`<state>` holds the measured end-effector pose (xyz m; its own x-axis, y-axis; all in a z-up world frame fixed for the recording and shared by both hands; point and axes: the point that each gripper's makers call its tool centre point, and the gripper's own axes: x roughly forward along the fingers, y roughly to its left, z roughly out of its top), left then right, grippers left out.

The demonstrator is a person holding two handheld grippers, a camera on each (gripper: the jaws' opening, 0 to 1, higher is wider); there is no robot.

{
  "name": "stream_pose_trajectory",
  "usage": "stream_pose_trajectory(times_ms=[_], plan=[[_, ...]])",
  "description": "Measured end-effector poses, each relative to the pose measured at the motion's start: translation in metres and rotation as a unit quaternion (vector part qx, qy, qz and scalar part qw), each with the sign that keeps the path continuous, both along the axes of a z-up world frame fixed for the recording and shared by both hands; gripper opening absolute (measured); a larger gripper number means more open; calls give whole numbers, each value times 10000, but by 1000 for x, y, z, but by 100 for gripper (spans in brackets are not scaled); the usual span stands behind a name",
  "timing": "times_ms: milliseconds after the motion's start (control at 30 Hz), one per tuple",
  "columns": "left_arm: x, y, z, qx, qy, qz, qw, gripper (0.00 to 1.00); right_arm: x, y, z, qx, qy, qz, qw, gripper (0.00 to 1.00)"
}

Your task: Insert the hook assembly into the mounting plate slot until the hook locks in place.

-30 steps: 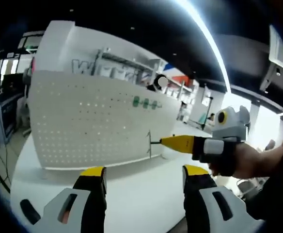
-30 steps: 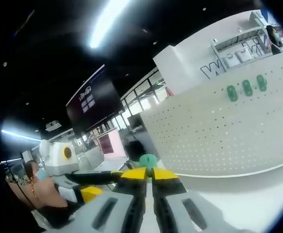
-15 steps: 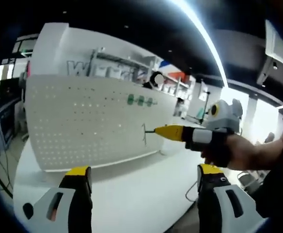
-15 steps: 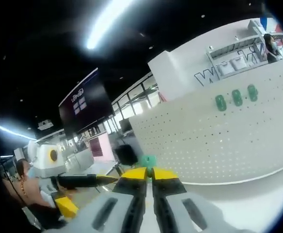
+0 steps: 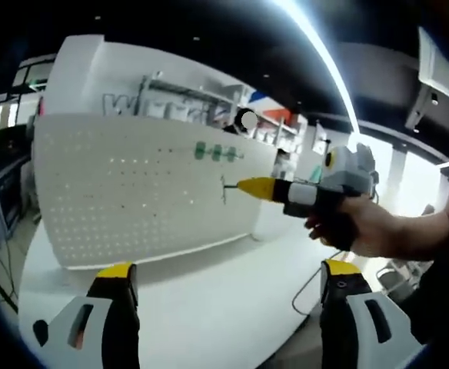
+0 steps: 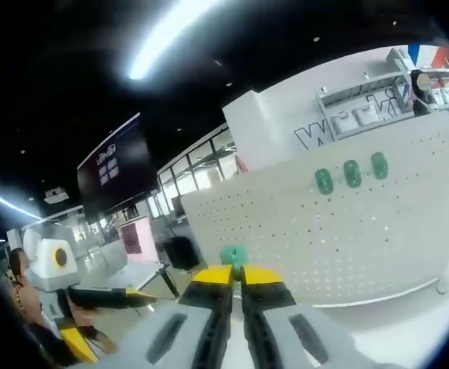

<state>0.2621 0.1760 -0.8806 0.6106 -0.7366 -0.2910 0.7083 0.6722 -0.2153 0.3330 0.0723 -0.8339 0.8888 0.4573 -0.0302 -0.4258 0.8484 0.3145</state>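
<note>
Before the pegboard (image 5: pixel 140 192) in the left gripper view, the right gripper (image 5: pixel 249 187) holds the thin hook (image 5: pixel 224 187) near its face, right of centre below three green pegs (image 5: pixel 215 152); misaligned, it could skid off the holes. The left gripper (image 5: pixel 228 288) gapes, released. From the right gripper view, clenched jaws pinch the hook's green end (image 6: pixel 234 254); no containers show.

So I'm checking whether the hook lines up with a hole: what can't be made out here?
- Hook tip, left gripper view: too thin and small to tell if it touches the pegboard.
- Green piece, right gripper view: mostly hidden by the shut right gripper.
- Target hole: indistinguishable among many tiny holes.
</note>
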Motion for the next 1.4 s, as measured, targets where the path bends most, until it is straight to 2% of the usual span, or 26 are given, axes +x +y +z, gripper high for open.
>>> stream_pose_trajectory(times_ms=[200, 300, 667, 933, 1033, 1400], plan=[[4, 10, -5, 87, 58, 113, 9999, 100, 10, -18, 9, -73, -160, -223, 9996, 0], [12, 18, -8, 131, 4, 348, 9993, 100, 17, -28, 13, -89, -223, -357, 9991, 0], [19, 21, -10, 170, 46, 413, 9990, 100, 41, -76, 22, -188, -342, -952, 9947, 1], [20, 24, -11, 372, -41, 451, 9983, 100, 57, -107, 33, -300, -517, -1333, 9893, 1], [20, 23, -13, 377, 1, 401, 9985, 100, 65, -117, 37, -273, -542, -1446, 9876, 1], [17, 23, -20, 422, 132, 397, 9982, 97, 91, -169, 62, -421, -841, -2035, 9745, 1]])
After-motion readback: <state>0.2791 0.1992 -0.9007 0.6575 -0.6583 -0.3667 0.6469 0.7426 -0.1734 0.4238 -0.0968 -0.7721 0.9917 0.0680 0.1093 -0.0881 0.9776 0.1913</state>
